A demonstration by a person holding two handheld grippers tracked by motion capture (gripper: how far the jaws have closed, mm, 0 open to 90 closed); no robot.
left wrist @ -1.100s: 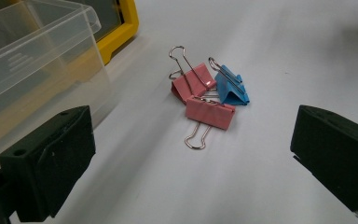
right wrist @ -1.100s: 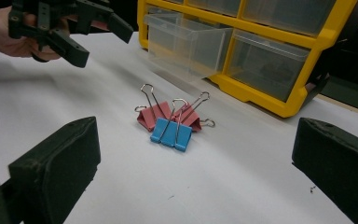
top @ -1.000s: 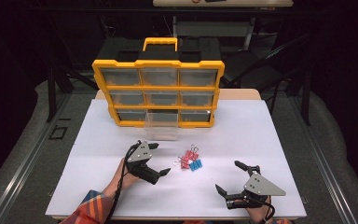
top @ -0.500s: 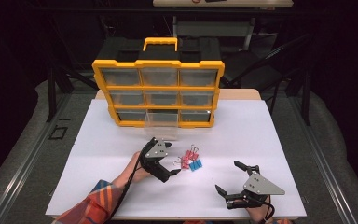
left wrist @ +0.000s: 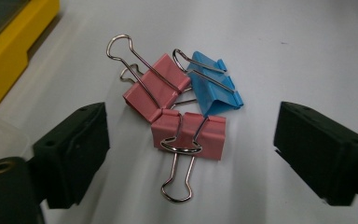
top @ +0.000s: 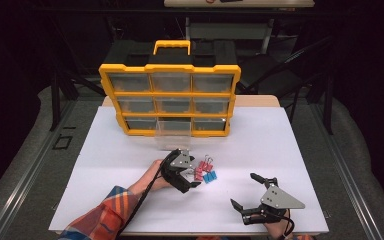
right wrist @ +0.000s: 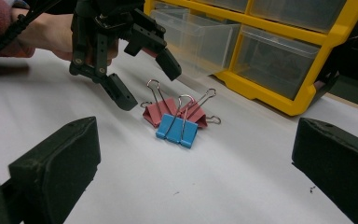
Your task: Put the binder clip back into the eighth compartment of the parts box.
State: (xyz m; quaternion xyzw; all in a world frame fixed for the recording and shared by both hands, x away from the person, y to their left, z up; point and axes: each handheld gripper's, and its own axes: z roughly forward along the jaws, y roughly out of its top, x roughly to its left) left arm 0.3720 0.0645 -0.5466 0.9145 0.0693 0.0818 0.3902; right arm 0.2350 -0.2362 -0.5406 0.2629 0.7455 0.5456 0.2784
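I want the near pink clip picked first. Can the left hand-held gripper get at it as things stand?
Probably yes. The left hand-held gripper has its jaws either side of the near pink clip, just closing, pads not touching. Another pink clip touches it and may shift.

It looked like a lab or recording studio: a white table [top: 290,135] stood lit at the frame's centre, dark surroundings all round, black stands and what may have been a chair [top: 230,35] at the top, grey floor [top: 25,150] left.
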